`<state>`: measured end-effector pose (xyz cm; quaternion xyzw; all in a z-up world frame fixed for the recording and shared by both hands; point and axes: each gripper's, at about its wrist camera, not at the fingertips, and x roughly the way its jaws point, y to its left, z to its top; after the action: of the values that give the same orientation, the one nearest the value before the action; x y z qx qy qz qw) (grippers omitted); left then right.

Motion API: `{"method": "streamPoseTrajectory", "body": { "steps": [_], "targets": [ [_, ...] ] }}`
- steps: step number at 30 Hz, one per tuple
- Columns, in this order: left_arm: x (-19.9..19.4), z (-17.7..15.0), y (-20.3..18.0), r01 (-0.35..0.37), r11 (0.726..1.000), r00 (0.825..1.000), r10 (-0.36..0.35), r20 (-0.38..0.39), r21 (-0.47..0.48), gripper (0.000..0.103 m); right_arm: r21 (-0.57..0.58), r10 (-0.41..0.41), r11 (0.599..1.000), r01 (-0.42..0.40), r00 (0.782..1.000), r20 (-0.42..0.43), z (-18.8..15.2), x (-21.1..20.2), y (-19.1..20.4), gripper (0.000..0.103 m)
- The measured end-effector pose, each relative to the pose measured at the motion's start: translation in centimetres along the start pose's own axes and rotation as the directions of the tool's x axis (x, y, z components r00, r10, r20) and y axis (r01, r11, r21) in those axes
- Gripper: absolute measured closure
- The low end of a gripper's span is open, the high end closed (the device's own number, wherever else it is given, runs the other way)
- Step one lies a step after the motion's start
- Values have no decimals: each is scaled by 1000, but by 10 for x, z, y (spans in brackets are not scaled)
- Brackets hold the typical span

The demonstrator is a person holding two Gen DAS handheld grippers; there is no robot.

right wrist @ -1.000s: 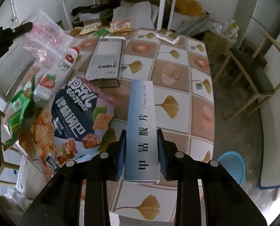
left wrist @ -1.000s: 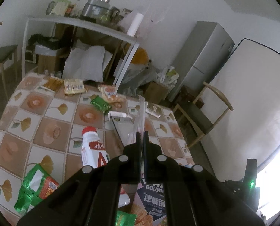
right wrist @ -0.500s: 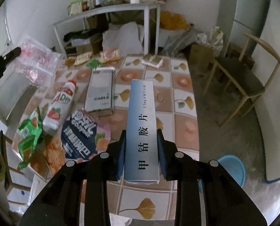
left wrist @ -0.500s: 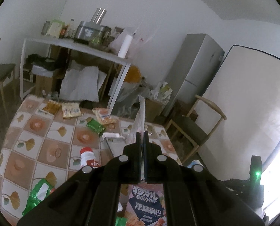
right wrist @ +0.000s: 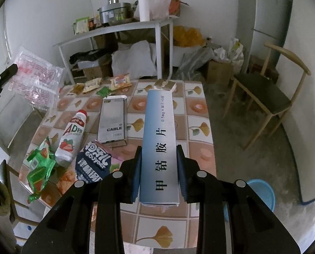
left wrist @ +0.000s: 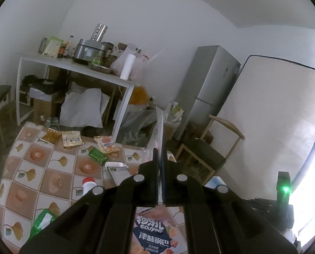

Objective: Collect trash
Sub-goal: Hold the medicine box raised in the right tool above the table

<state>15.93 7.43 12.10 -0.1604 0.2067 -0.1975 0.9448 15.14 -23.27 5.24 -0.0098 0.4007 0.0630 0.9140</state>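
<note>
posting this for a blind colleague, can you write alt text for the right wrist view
The right gripper holds a long blue-grey medicine box above a tiled table. On the table lie a milk bottle, a cable box and snack wrappers; a blue basket sits on the floor.

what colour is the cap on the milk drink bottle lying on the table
Red, on a white bottle; the right wrist view shows it best.
</note>
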Motion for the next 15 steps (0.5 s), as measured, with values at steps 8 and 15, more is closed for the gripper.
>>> {"method": "streamPoseTrajectory", "body": {
  "steps": [8,15],
  "targets": [
    [-2,1,-1,3,1000,1000,-3,1,1,102,1,-1,1000,1,1000,2,0,0,0,75],
    [-3,1,-1,5,1000,1000,-5,3,-1,102,0,-1,1000,1,1000,4,0,-2,-1,75]
  ]
}}
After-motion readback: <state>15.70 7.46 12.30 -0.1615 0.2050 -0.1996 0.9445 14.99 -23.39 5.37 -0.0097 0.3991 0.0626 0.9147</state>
